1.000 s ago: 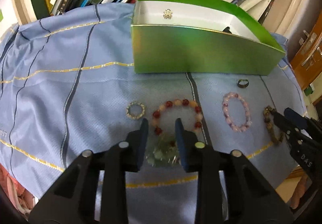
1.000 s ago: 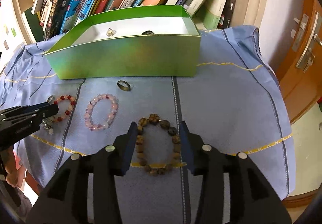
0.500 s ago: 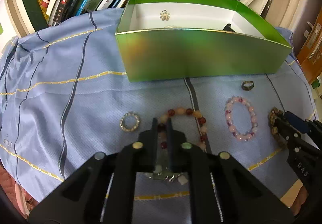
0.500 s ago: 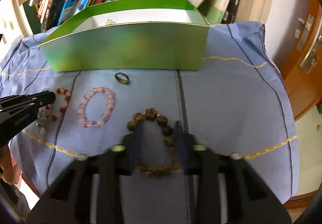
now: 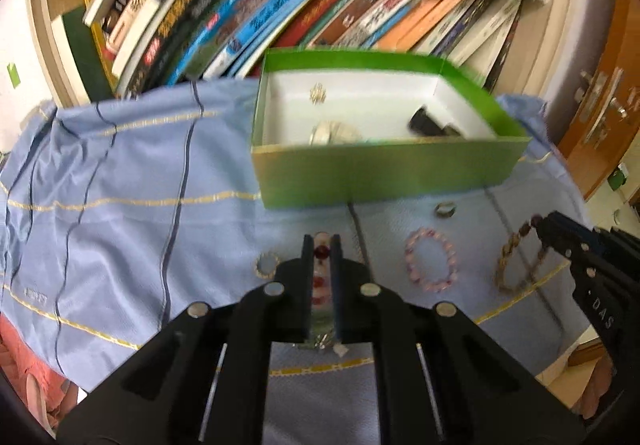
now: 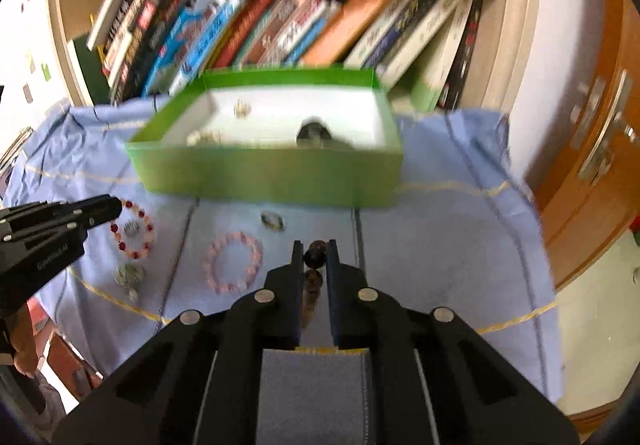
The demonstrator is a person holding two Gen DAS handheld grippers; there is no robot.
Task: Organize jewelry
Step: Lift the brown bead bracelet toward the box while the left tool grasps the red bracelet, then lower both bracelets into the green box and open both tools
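Note:
My left gripper [image 5: 321, 241] is shut on the red and orange bead bracelet [image 5: 321, 281] and holds it above the blue cloth; the bracelet hangs from its tips in the right wrist view [image 6: 134, 229]. My right gripper [image 6: 314, 245] is shut on the brown wooden bead bracelet [image 6: 313, 277], which dangles from it in the left wrist view [image 5: 514, 265]. A pink bead bracelet [image 5: 430, 265], a dark ring [image 5: 445, 209] and a small pearl ring [image 5: 267, 265] lie on the cloth. The green box [image 5: 380, 173] stands behind them with a gold charm, a pale piece and a dark piece inside.
A blue cloth [image 5: 120, 185] covers the table. A row of leaning books [image 5: 280, 5] fills the shelf right behind the box. A small greenish pendant [image 6: 130, 275] lies on the cloth at left. A wooden door [image 6: 592, 165] is at the right.
Both grippers have closed, the left on the red bead bracelet and the right on the brown bracelet, and both have lifted their bracelets off the cloth towards the box.

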